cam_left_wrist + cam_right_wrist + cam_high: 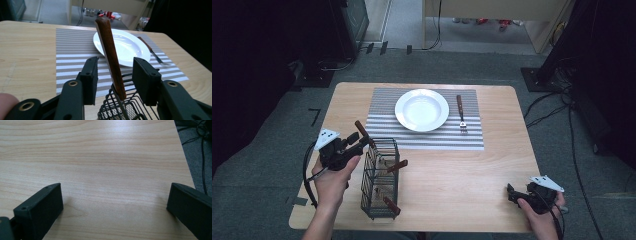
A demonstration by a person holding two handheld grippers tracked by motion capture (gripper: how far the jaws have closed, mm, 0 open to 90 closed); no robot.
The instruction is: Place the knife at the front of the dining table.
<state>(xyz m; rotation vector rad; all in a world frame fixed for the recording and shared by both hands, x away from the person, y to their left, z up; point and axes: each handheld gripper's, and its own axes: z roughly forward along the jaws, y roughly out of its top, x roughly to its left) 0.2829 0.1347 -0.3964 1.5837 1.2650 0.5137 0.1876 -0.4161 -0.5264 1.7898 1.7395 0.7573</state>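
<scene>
A black wire basket [380, 180] stands near the table's front left and holds several utensils with brown wooden handles. One handle [110, 50] rises upright out of the basket [130, 107]. My left gripper [115, 65] straddles this handle, and a gap shows on each side between it and the pads, so nothing is gripped. In the high view the left gripper [357, 142] is at the basket's far left corner, by the raised handle [362, 131]. My right gripper [115, 195] is open over bare wood at the front right [512, 192].
A white plate [422, 110] sits on a striped placemat [382, 107] at the back centre. To the right of the plate on the mat lies a fork [460, 114] with a brown handle. Two more handles [397, 166] stick out of the basket. The table's right edge [186, 170] is close to my right gripper.
</scene>
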